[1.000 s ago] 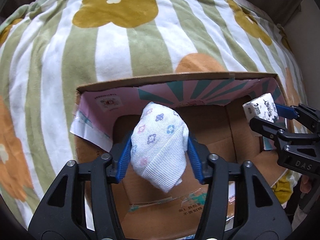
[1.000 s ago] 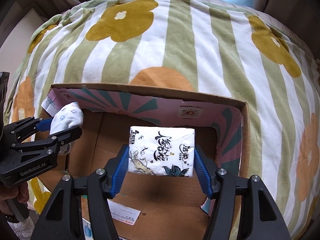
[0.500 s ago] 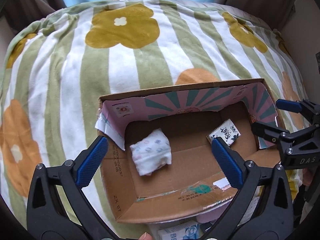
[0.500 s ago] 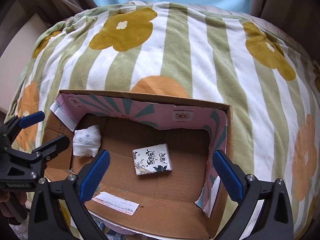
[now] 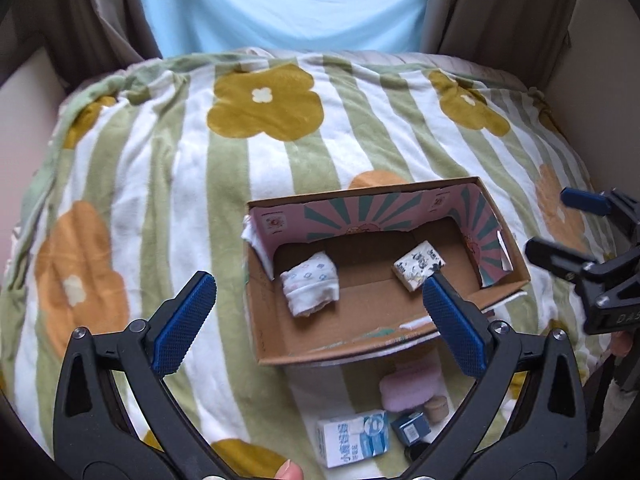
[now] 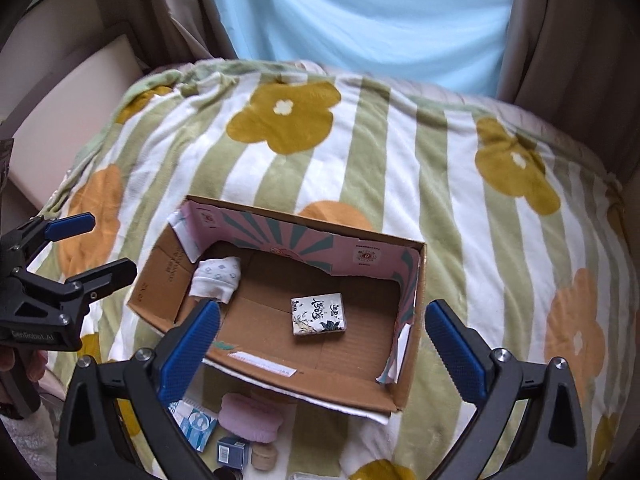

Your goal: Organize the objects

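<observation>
Both my left gripper (image 5: 316,322) and right gripper (image 6: 322,344) hang wide and empty above the cardboard box (image 5: 332,344), where the folded cloth (image 5: 310,289) and tissue pack (image 6: 318,314) already lie, while the blue-and-white carton (image 5: 354,442), pink pad (image 5: 408,386) and, I think, a small jar (image 5: 436,408) wait outside

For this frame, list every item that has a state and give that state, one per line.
Left gripper: open, holding nothing.
Right gripper: open, holding nothing.
Cardboard box: open-topped, resting on the blanket.
Rolled sock: lying in the box, left end.
Tissue pack: lying flat on the box floor.
Milk carton: outside the box, lying on its side.
Pink case: outside the box, shut.
Blue box: outside, beside the carton.
</observation>
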Action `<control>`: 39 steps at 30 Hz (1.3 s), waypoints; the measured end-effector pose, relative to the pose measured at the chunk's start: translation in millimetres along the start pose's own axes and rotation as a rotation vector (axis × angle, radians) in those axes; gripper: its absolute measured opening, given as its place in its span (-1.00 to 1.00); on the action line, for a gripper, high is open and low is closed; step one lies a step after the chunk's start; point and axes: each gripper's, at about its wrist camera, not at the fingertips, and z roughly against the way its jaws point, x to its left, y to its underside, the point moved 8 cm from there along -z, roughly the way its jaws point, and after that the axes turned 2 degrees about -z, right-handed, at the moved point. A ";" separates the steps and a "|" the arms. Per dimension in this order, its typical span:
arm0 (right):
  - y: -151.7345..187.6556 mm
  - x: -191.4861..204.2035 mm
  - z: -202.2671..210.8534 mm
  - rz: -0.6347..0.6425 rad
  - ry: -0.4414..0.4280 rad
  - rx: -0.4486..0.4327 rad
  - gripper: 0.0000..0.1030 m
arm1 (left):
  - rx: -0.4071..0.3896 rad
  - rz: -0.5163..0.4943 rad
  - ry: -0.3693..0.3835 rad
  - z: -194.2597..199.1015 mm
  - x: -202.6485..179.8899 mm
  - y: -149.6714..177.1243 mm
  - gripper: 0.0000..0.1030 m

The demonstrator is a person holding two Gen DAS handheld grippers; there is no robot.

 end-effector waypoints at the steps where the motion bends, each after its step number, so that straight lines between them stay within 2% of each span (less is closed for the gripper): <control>1: 2.8 1.6 10.3 0.013 0.003 -0.029 0.98 | -0.007 -0.015 -0.006 9.9 -1.8 7.2 1.00; 3: 12.1 5.5 30.2 0.043 -0.004 -0.074 0.98 | -0.010 -0.034 -0.010 22.8 -4.6 21.4 1.00; 9: 49.3 8.8 53.3 0.090 -0.040 -0.111 0.99 | -0.032 -0.042 -0.017 53.0 -8.1 70.3 0.99; 16: 103.7 22.7 52.2 0.164 -0.189 -0.104 0.99 | -0.039 -0.014 -0.024 59.2 -17.8 130.4 1.00; 22: 145.6 35.3 36.7 0.293 -0.249 -0.085 0.99 | 0.012 -0.007 -0.063 33.5 -33.9 183.0 1.00; 29: 192.2 40.9 -3.5 0.363 -0.277 -0.018 0.98 | 0.075 -0.009 -0.123 -13.8 -47.4 241.4 0.99; 33: 216.3 47.9 -28.6 0.414 -0.270 0.016 0.97 | 0.069 -0.036 -0.141 -29.4 -61.6 256.9 1.00; 39: 242.8 58.2 -62.4 0.498 -0.244 0.073 0.81 | 0.071 -0.055 -0.185 -46.8 -68.4 261.9 0.99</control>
